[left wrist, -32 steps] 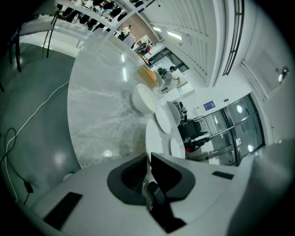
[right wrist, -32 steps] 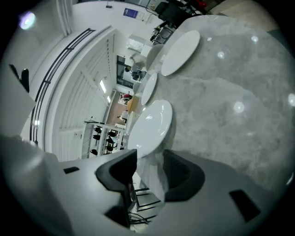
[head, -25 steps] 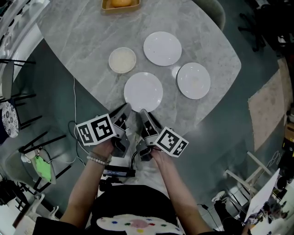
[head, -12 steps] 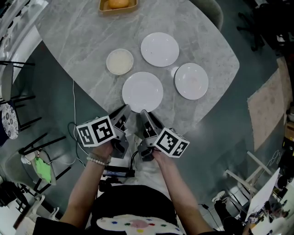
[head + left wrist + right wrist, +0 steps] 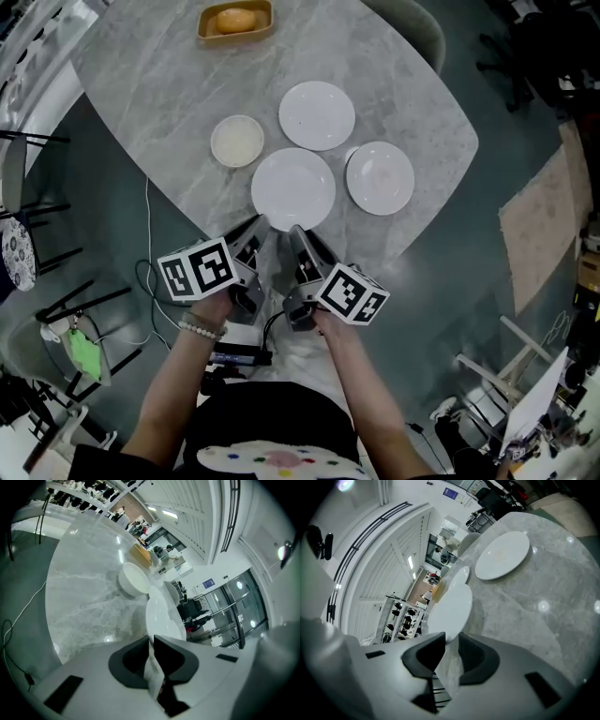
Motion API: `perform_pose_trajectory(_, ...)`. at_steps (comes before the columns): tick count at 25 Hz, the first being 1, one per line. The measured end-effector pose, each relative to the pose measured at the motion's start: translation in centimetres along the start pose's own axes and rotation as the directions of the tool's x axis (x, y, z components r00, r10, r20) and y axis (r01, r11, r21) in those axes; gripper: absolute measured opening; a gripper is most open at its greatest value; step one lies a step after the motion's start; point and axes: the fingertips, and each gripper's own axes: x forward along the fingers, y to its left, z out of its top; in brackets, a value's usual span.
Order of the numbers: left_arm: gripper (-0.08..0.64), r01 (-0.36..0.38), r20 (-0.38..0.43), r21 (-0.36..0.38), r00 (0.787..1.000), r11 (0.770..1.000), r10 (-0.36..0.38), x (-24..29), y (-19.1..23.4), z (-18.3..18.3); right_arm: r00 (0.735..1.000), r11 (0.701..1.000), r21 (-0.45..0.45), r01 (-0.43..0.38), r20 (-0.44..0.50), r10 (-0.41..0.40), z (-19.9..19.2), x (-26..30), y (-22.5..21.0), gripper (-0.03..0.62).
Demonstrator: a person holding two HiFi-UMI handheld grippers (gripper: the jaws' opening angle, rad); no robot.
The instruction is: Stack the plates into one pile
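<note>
Three white plates and a small cream dish (image 5: 236, 141) lie on the grey marble table (image 5: 150, 84). The nearest plate (image 5: 292, 188) is held by its near rim from both sides. My left gripper (image 5: 258, 223) is shut on the rim (image 5: 161, 616), its jaws nearly together (image 5: 151, 641). My right gripper (image 5: 292, 230) is shut on the same rim beside it, and the plate's edge (image 5: 452, 609) runs between its jaws (image 5: 451, 638). The far plate (image 5: 317, 115) and the right plate (image 5: 380, 178) lie flat, close to the held one. The right plate (image 5: 502, 555) shows ahead.
A wooden tray (image 5: 234, 21) with an orange thing stands at the table's far edge. The table's near edge runs just under the grippers. Chairs stand at the left (image 5: 19, 244), and a cable (image 5: 150, 272) lies on the green floor.
Both grippers have moved a little forward with the nearest plate, which now lies closer to the far plate and the right plate.
</note>
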Motion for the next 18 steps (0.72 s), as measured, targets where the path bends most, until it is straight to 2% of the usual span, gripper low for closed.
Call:
perform_pose_trajectory(5,0.04,0.014,0.009,-0.008,1.0,1.0,-0.014,1.3,-0.9,0.5,1.0,1.0,-0.011,0.011,0.012,-0.01,1.7,0.1,-0.3,0.092)
perform_pose_trajectory(10,0.041,0.022,0.032,0.001,0.999,1.0,-0.022,2.4,-1.8,1.5,1.0,1.0,-0.017,-0.019,0.02,0.019,3.4,0.6,0.4,0.092)
perform_pose_trajectory(18,0.043,0.007,0.069,0.016,0.998,1.0,-0.008,5.7,-2.8,4.1,1.0,0.999,-0.031,-0.023,0.011,0.023,7.2,2.9,0.1,0.092)
